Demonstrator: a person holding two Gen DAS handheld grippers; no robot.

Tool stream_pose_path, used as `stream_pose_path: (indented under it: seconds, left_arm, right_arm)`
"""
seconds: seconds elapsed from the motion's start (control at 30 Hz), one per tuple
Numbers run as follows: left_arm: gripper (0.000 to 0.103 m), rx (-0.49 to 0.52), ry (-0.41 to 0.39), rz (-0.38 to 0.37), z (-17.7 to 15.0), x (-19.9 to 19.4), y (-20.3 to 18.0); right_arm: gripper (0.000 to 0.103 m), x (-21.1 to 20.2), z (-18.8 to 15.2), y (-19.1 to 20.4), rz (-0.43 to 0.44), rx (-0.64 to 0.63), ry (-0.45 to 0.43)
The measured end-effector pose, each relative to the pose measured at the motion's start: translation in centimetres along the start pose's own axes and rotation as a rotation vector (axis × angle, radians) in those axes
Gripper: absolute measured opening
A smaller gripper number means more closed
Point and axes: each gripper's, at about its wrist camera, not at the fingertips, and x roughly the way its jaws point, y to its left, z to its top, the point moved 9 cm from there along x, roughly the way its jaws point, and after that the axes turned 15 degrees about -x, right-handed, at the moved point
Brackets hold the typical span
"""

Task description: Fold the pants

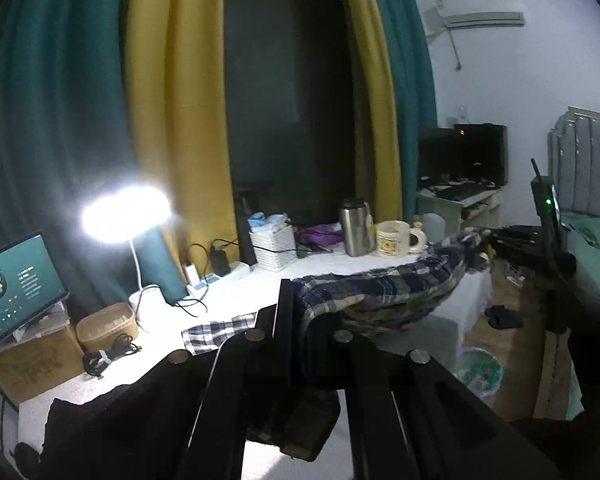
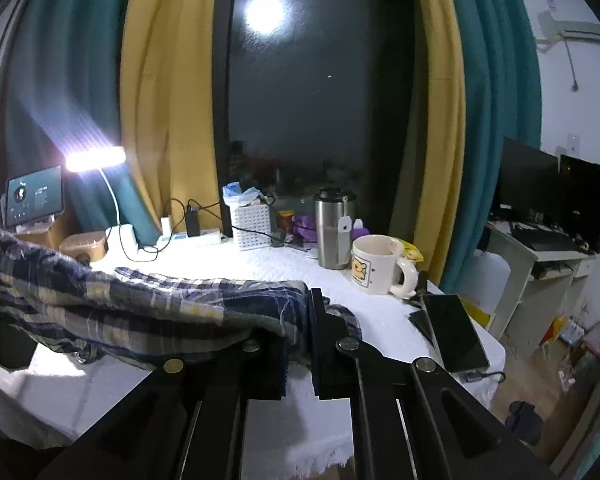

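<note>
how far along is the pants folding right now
Early. Done: both ends are gripped, the left gripper and right gripper each shut on the plaid pants. In hand: the pants hang stretched between them above the white table. Left: no fold shows yet, nor laying them flat.

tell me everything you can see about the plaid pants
The plaid pants are thin woven cloth, navy checked with white and pale yellow, rumpled. They hang as a sagging band above the white-covered table, pinched at one end by the left gripper and at the other by the right gripper. Part trails on the table.
</note>
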Motion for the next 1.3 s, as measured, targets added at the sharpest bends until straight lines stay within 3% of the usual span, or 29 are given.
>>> stream_pose_path:
  seconds: [0.33, 0.6, 0.9, 1.3]
  left_arm:
    - [0.004, 0.007, 0.057, -0.059, -2.0, -1.7, -2.8]
    - [0.004, 0.027, 0.033, -0.075, -1.0, -2.6, -3.1]
    - [0.004, -0.016, 0.092, -0.023, -1.7, 1.0, 0.3]
    - [0.004, 0.006, 0.126, -0.025, 0.8, 6.4, 3.2]
  right_arm:
    - [0.006, -3.3, -3.0, -0.1, -0.004, 0.079, -0.001]
    - [0.006, -4.5, -2.1, -1.1, -0.03, 0.102, -0.029]
    - [0.006, -1.0, -0.8, -0.5, -0.009, 0.091, -0.011]
    - [0.006, 4.7, 1.7, -1.2, -0.014, 0.08, 0.033]
